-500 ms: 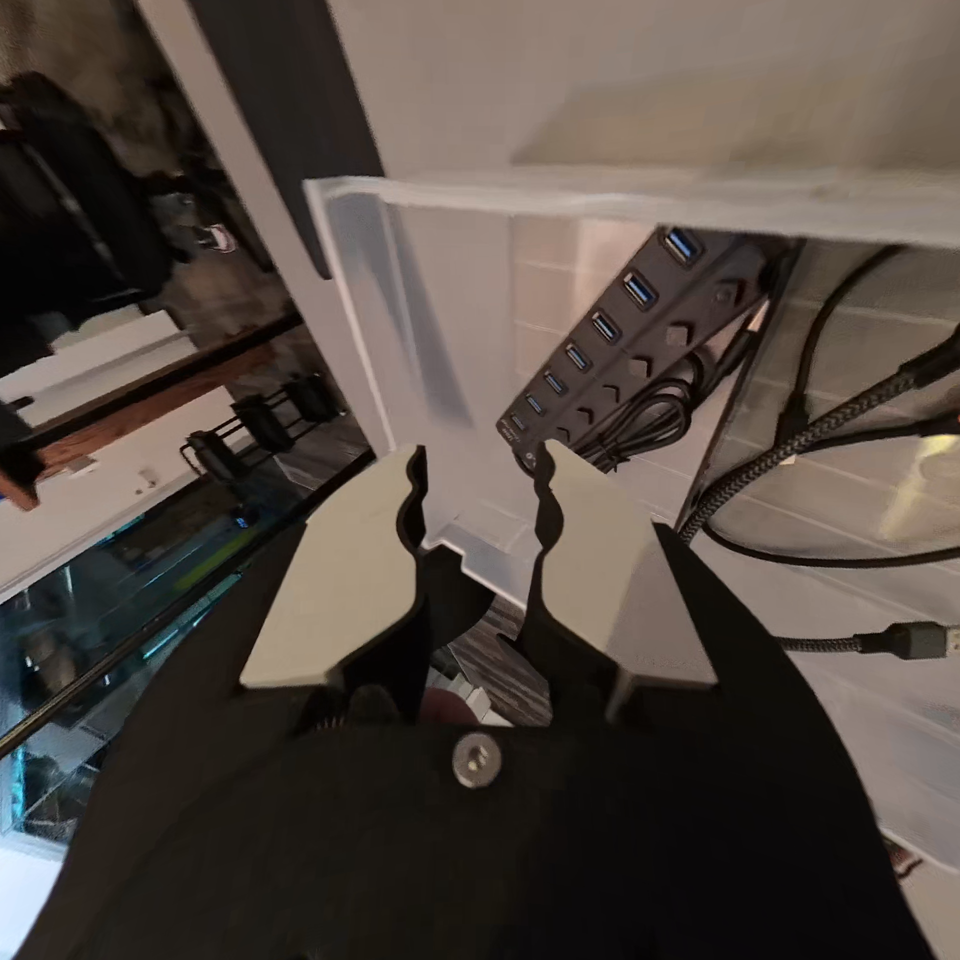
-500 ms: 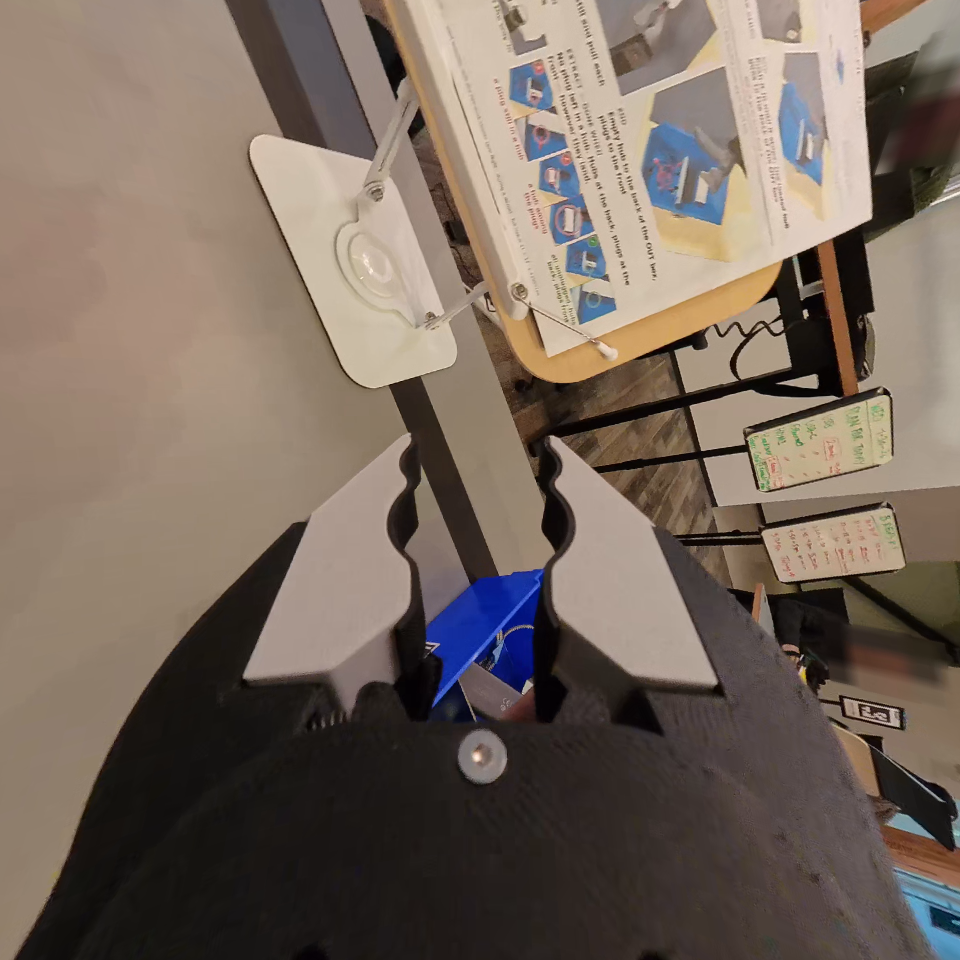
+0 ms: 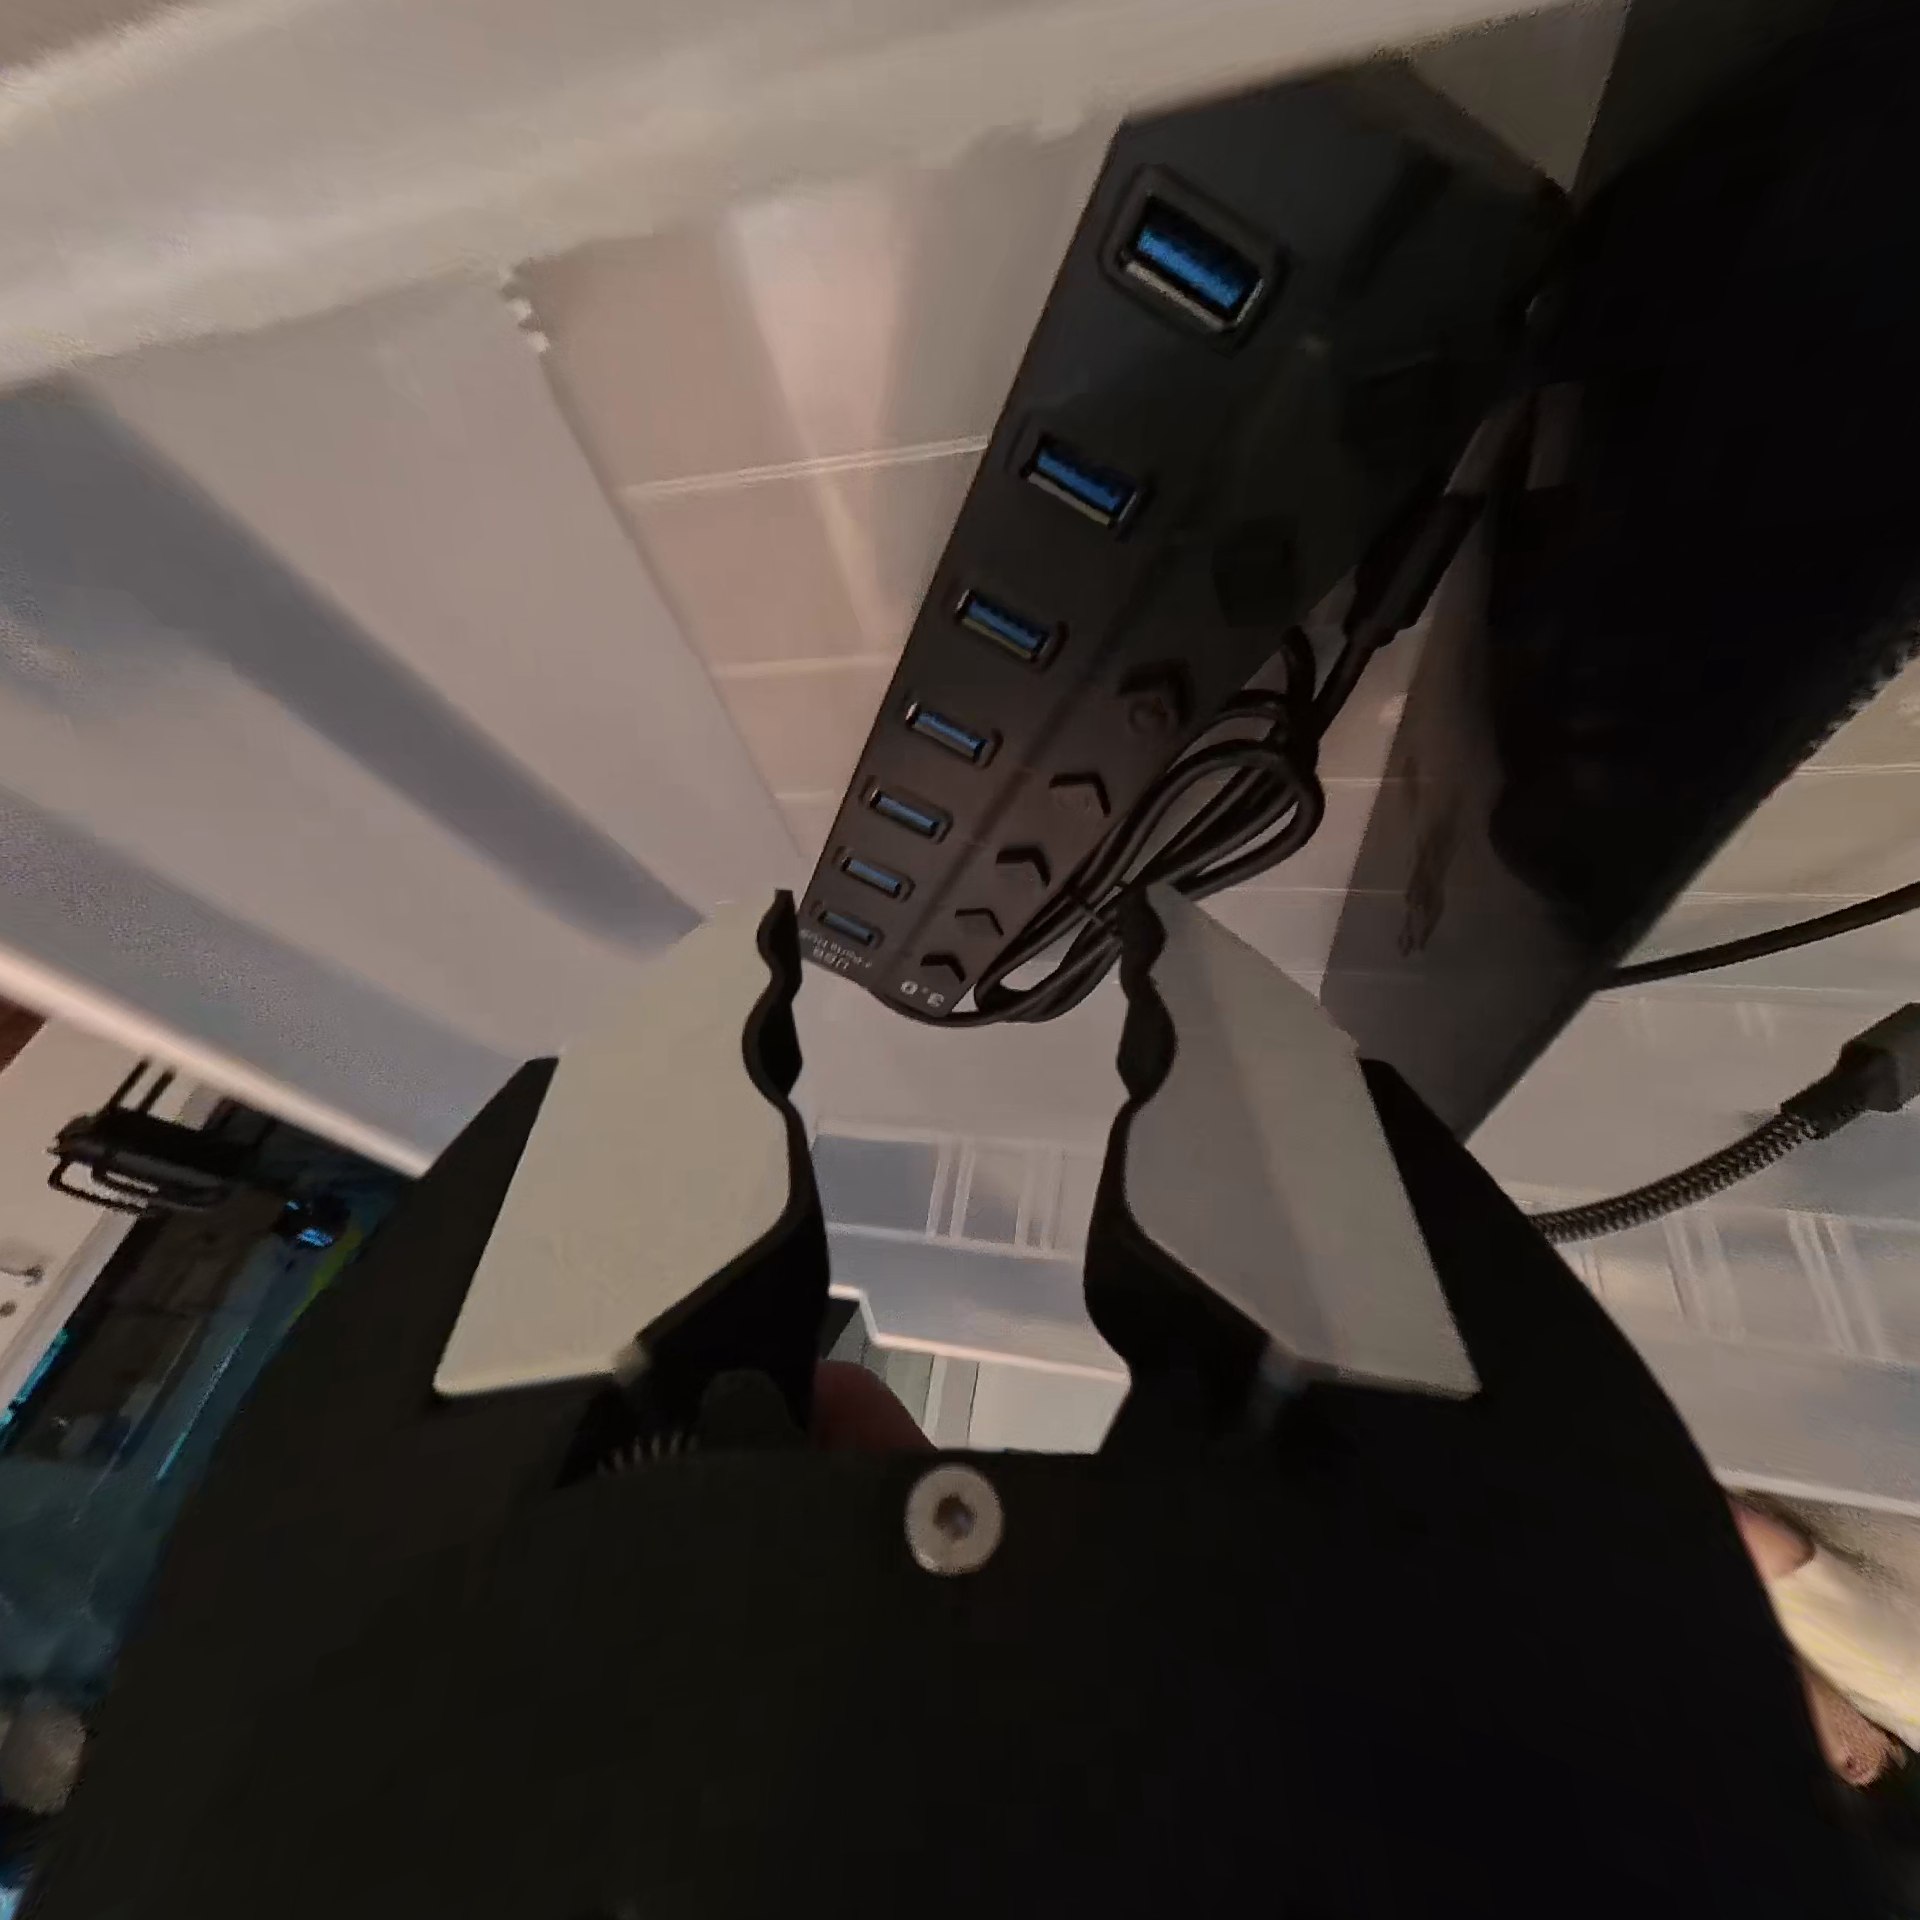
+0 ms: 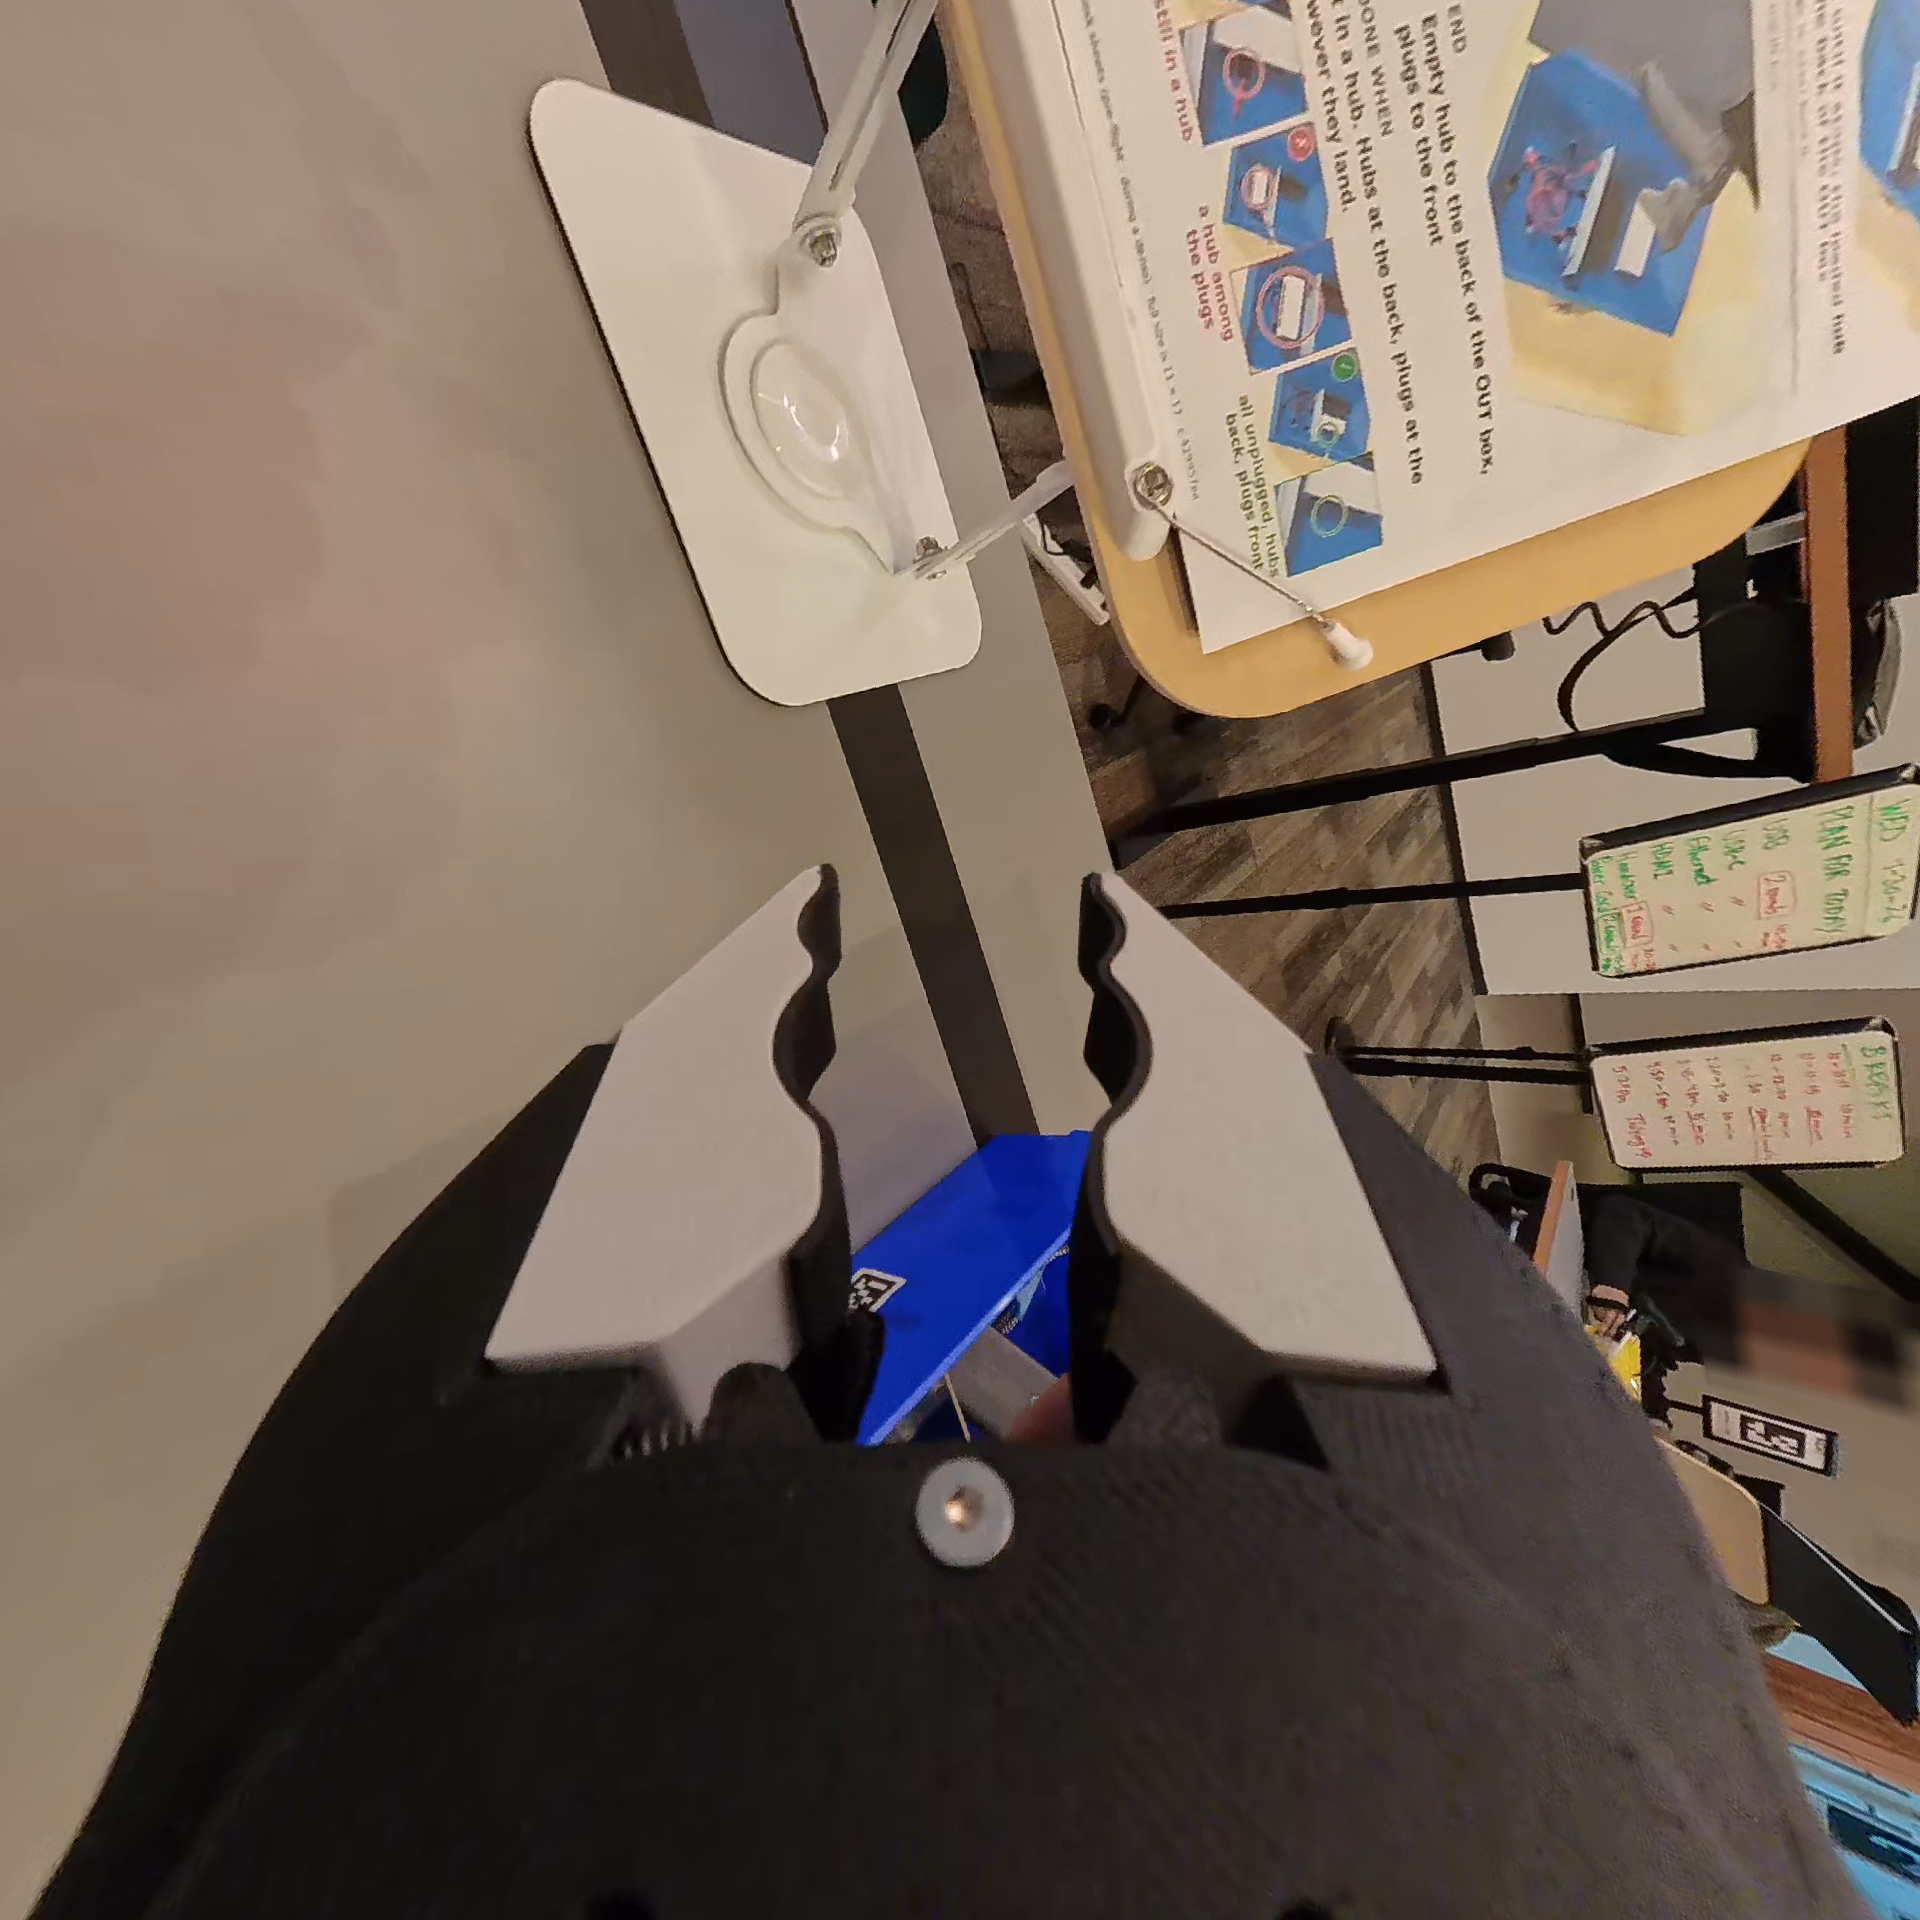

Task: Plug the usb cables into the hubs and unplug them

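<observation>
So the left gripper (image 3: 956,940) has its jaws spread apart with nothing between them, and the near end of the black USB hub (image 3: 1081,644) sits right at the gap between the tips. I can't tell if the tips are touching it. The hub lies inside a clear plastic bin (image 3: 665,582), running from near the bin's front edge toward the back wall, blue ports in a row along one face.

The big snag risk, as I see it: the hub's own thin black lead (image 3: 1195,821) is bundled in a loop tight against the hub's side, just beside the right-hand fingertip. Closing down here could pinch that loop along with the hub body, and then the grip is soft and the hub twists when a plug gets pushed in. The picture is also smeared with motion, so aiming is rough.

A braided USB cable (image 3: 1704,1164) with its plug lies off toward the bin's right side, past a dark divider, well apart from the hub. Nothing is plugged into any port I can see.

The right gripper (image 4: 956,894) is also released and holding nothing, pointing past the worktop (image 4: 312,623) edge, with a blue bin (image 4: 966,1257) visible between the fingers and a white stand base (image 4: 665,312) on the worktop. It's nowhere near the cable, so if the left one lifts the hub alone, nothing is ready to feed a plug in.
</observation>
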### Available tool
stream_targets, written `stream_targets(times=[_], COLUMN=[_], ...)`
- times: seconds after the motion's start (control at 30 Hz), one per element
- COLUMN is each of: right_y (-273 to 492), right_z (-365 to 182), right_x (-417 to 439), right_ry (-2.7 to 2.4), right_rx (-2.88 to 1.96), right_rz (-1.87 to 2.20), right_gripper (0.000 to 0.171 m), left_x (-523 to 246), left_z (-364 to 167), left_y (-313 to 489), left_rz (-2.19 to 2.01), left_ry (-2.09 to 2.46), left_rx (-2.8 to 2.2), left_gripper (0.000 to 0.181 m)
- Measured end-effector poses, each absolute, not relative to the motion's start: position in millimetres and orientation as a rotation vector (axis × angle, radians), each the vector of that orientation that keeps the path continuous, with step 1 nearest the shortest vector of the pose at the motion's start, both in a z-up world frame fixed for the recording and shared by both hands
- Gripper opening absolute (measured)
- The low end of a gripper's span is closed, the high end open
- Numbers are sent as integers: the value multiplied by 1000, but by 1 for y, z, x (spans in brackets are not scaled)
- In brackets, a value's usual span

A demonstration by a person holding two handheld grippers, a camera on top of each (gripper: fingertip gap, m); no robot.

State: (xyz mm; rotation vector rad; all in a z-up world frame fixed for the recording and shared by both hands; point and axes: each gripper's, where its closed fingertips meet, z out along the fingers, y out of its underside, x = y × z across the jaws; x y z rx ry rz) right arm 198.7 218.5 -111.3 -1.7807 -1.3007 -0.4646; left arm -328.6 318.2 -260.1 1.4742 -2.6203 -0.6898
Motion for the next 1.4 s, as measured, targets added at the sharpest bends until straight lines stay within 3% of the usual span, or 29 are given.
stream_targets(times=[0.17, 0.8, 0.97, 1.17, 1.4], right_y=[221, 221, 221, 220, 219], right_z=[-121, -125, -127, -127, -122], right_x=[197, 205, 205, 202, 206], right_ry=[-1328, -1328, -1332, -1344, -1325], right_rx=[-1793, -1811, -1815, -1810, -1804], right_rz=[-462, -447, -446, -446, -440], right_gripper=[44, 43, 43, 42, 41], left_x=[-327, -314, -311, -309, -304], left_z=[-285, -291, -298, -296, -285], left_y=[309, 307, 308, 309, 314], left_rz=[-565, -126, -180, -270, -373], left_ry=[-2617, -2397, -2454, -2507, -2607], left_rx=[1431, 1868, 1851, 1674, 1677], left_gripper=[69, 58, 69, 56, 55])
